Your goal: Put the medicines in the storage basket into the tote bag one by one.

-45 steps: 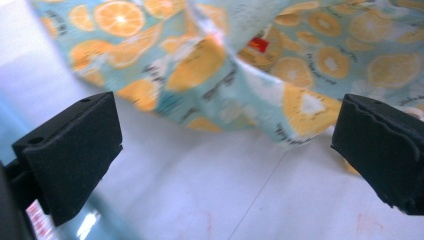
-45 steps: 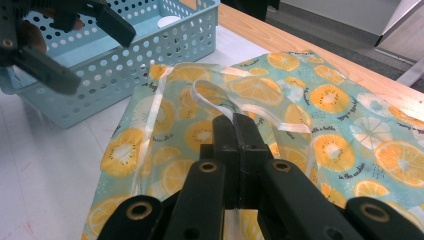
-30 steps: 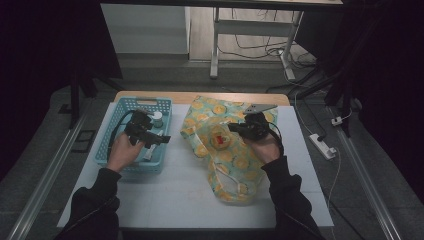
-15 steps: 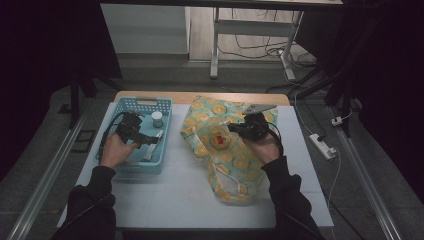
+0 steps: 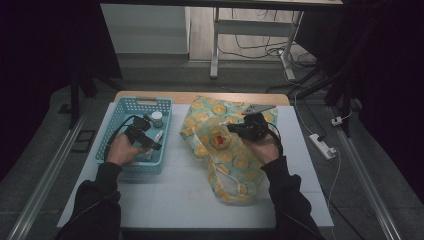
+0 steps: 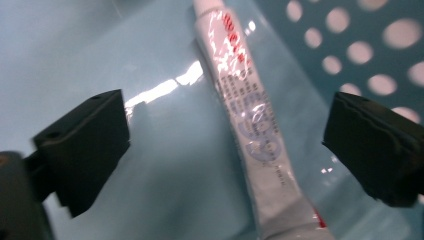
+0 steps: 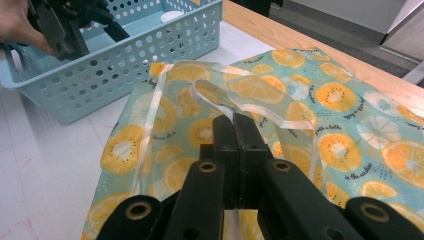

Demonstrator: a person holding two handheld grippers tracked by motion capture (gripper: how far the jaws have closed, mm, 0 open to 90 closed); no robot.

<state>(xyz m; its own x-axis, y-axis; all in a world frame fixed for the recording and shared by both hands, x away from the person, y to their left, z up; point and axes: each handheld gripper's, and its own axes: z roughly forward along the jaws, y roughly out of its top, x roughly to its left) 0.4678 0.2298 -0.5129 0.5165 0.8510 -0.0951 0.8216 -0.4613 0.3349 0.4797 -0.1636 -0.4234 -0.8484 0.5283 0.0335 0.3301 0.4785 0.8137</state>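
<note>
Left gripper (image 6: 225,150) down in blue basket (image 5: 116,120), jaws wide, just closing a little around white tube (image 6: 250,125), untouched, right gripper (image 7: 234,131) clamped on fruit-print bag's (image 7: 350,115) handle.

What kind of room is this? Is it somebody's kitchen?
Probably not a kitchen; it looks like a workshop or lab. The white table stands in a dark room, with loose cables on the floor behind and a power strip beside it.

The tube's (image 6: 250,125) lower end is cut off by the frame edge, its small print blurred.
</note>
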